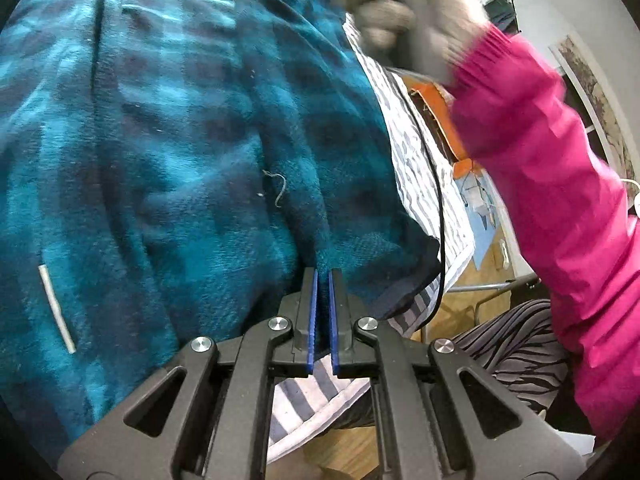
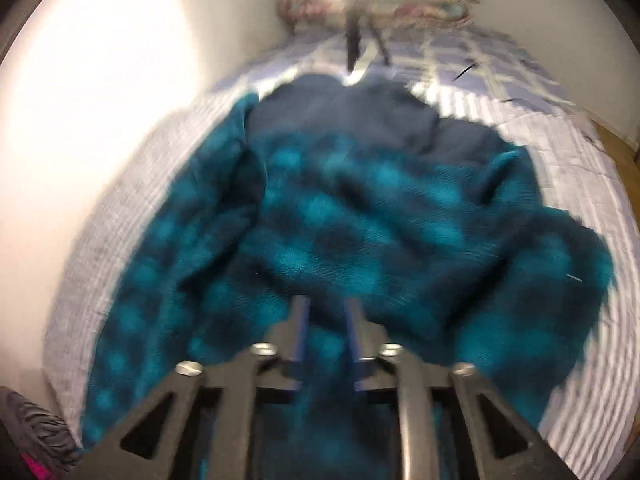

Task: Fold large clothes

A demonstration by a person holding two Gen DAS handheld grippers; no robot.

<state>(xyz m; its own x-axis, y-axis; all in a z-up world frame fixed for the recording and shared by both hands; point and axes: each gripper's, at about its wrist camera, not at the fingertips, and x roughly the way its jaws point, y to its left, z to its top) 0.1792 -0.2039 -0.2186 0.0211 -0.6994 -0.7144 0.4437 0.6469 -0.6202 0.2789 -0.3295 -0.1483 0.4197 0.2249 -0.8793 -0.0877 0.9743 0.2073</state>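
A: What is the cloth like?

B: A thick, fuzzy fleece garment [image 2: 344, 216] in a teal and dark navy check, with a plain navy lining showing at its far end. It lies rumpled on a bed [image 2: 560, 160] whose quilt is stitched in pale blue and white stripes and squares.

A: And the left gripper [image 1: 323, 276]?

B: Its black fingers with blue ribbed pads are clenched on a raised fold of the fleece, close to the garment's dark hemmed edge. The cloth bunches into ridges just ahead of the pads. A loose thread and a small white strip sit on the nap.

A: The right gripper [image 2: 326, 304]?

B: The view is blurred. Its jaws stand apart, released, low over the fleece; no cloth is pinched between the pads that I can make out.

A: Anything else?

B: From the left view, a gloved hand [image 1: 404, 12] in a bright pink sleeve [image 1: 560, 184] reaches over the garment, a thin black cable [image 1: 439, 216] trails down the quilt's edge, and wooden floor [image 1: 464, 308] shows below.
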